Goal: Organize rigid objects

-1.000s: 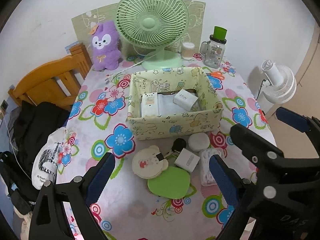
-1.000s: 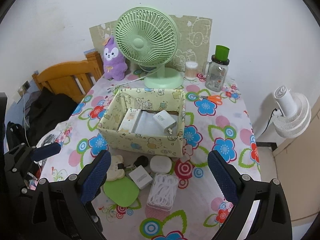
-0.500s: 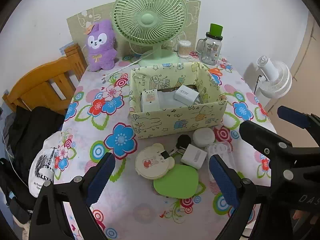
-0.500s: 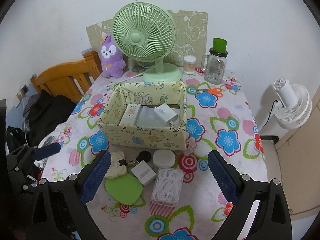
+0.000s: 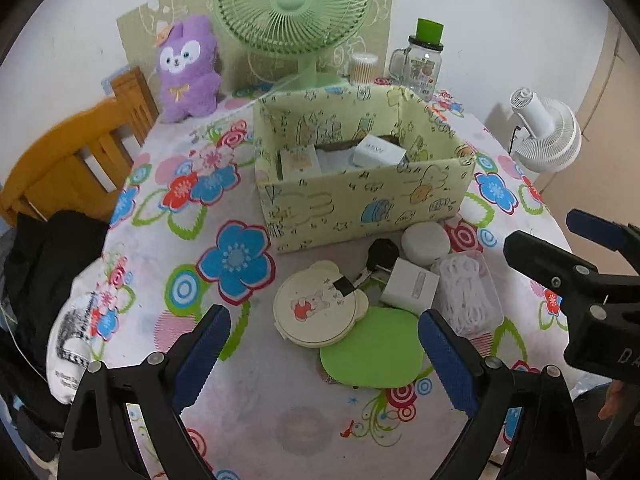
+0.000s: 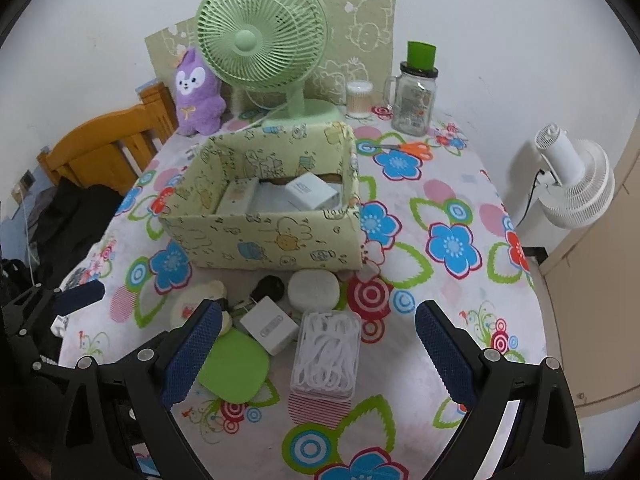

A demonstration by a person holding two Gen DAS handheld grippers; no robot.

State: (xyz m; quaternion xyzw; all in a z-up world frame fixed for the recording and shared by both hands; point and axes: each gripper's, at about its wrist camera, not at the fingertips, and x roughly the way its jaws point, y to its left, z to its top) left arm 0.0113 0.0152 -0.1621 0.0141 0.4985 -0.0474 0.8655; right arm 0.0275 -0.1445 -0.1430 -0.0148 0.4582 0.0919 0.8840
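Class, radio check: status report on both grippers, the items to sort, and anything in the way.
Left gripper open, empty. Right gripper open, empty. Loose items, white charger among them, lie before the yellow box. Nothing blocks the box.

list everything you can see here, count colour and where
storage box: 1, pale yellow cartoon print, table centre
white boxes: 2, inside the storage box
bear-shaped case: 1, cream, in front of the box
green pad: 1, lime, nearest the camera
white charger: 1, beside the green pad
round case: 1, white, against the box front
clear box of white picks: 1, right of the charger
black key fob: 1, by the round case
desk fan: 1, green, table back
plush toy: 1, purple, left of the fan
jar: 1, clear, green lid
scissors: 1, orange
floor fan: 1, white, right of table
left gripper: jaws open
right gripper: jaws open
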